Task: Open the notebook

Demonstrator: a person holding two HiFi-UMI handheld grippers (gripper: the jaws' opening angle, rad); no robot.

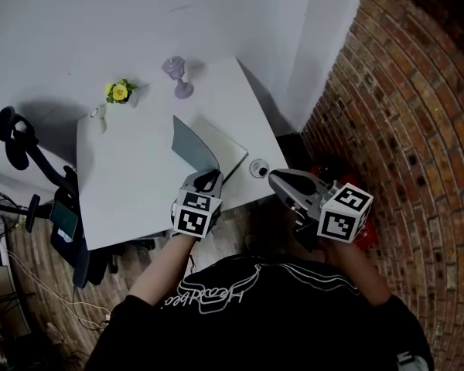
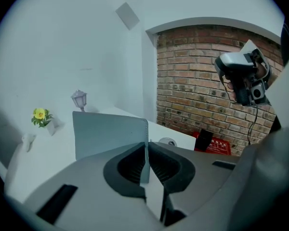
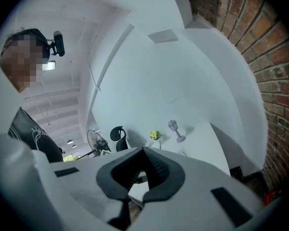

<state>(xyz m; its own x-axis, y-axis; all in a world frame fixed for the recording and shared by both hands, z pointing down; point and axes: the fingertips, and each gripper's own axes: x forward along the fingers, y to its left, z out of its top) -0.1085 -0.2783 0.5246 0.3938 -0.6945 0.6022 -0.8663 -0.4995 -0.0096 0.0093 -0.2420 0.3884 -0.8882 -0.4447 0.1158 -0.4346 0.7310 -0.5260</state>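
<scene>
Slim notebook at the white table's near edge, half open, grey cover raised almost upright, pale pages beneath lying flat

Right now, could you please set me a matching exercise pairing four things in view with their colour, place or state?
Things:
1 cover
2 flower
3 lamp
4 chair

Descriptions:
a black, beside the table
b raised, pinched by the left gripper
c yellow
d lilac, at the table's far edge

Pairs: 1-b; 2-c; 3-d; 4-a
</scene>
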